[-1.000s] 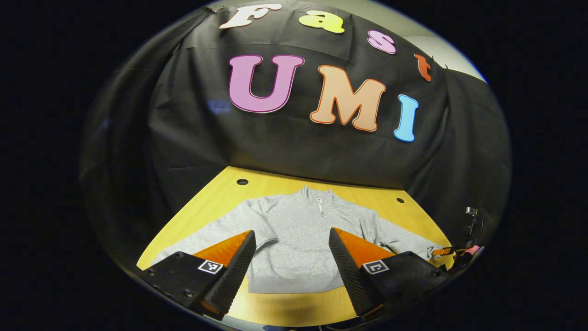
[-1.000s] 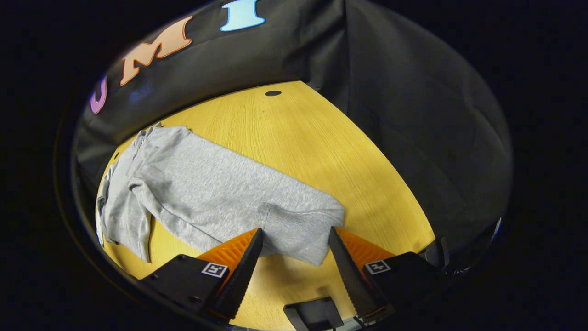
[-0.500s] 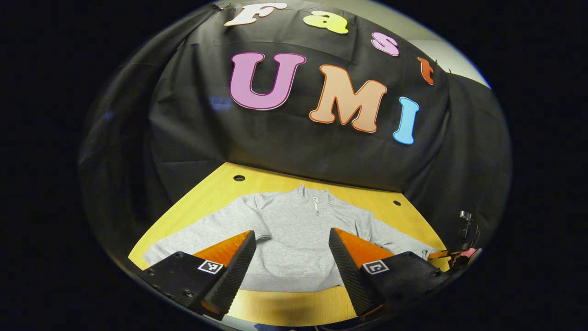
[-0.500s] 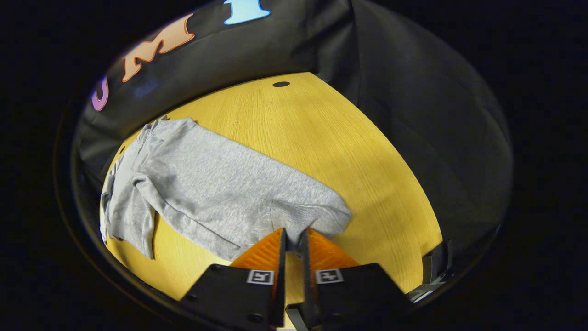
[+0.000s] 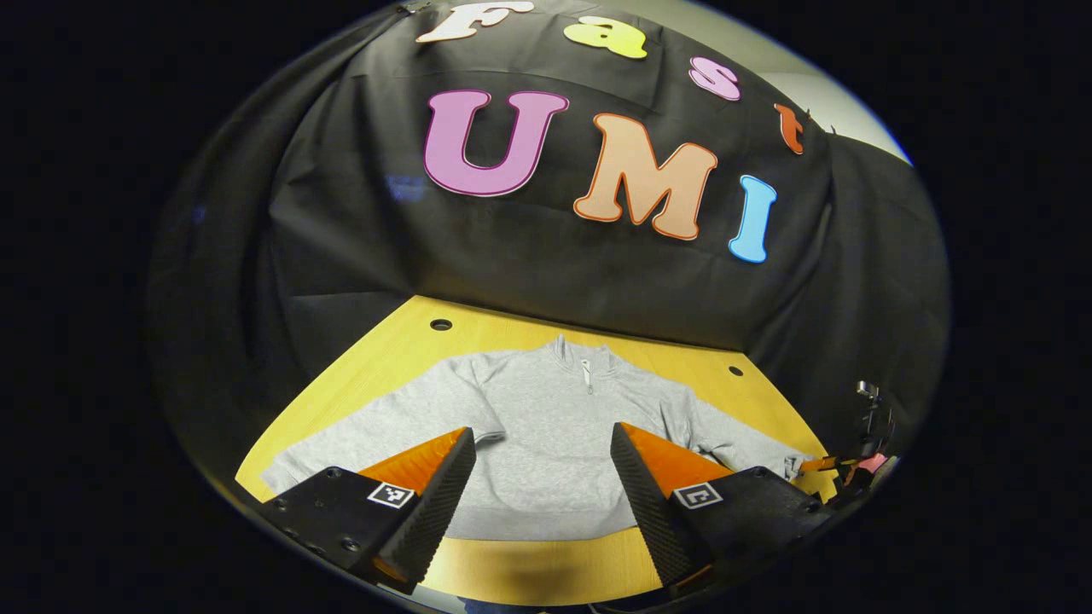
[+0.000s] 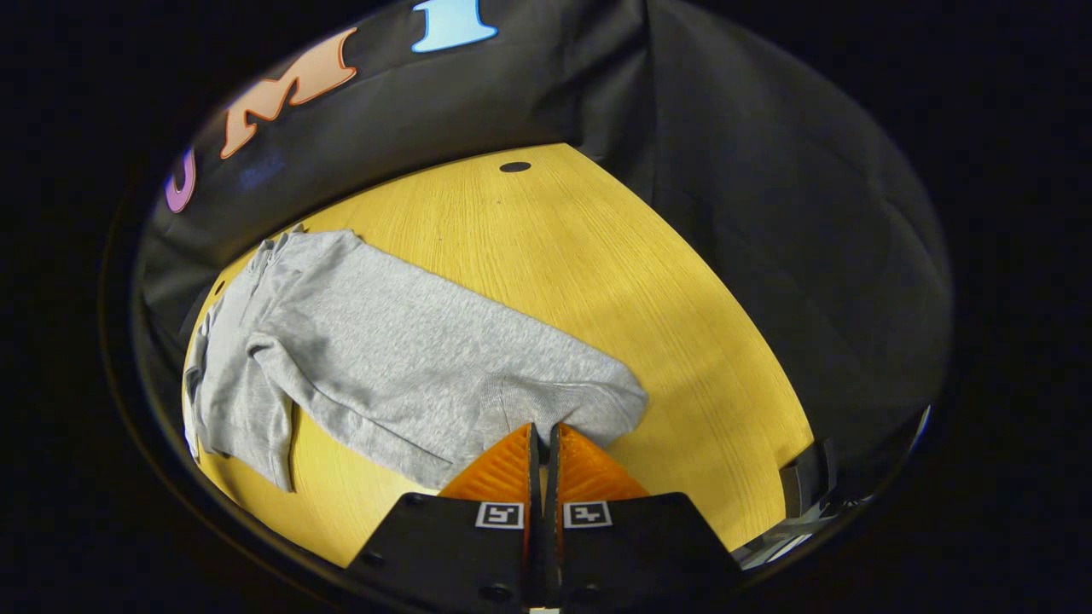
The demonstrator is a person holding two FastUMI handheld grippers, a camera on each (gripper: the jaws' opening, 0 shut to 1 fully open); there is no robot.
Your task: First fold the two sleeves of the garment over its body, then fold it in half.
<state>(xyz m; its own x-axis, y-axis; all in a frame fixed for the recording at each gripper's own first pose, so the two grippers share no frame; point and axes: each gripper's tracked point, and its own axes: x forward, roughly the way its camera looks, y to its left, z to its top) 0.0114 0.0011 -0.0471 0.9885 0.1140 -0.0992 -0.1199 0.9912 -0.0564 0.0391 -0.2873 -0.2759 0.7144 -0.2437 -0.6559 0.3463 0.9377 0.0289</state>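
A grey zip-neck sweatshirt (image 5: 546, 426) lies flat, front up, on the yellow table (image 5: 401, 350), both sleeves spread outward. My left gripper (image 5: 542, 431) hangs open above the body near the hem, touching nothing. In the right gripper view the right sleeve (image 6: 409, 358) runs diagonally toward me. Its ribbed cuff (image 6: 572, 401) ends at my right gripper (image 6: 543, 428), which is shut on the cuff's near edge. The right gripper (image 5: 840, 467) also appears small at that sleeve's end in the left gripper view.
The table (image 6: 597, 256) has small round holes at its far corners (image 5: 441, 325) (image 5: 735, 371) (image 6: 515, 167). Black cloth walls close it in at the back and sides. Bare wood lies to the right of the sleeve and in front of the hem.
My right gripper went from wide open around the cuff to shut on it. My left gripper stayed open and drifted slightly, so the sweatshirt sits a little farther off.
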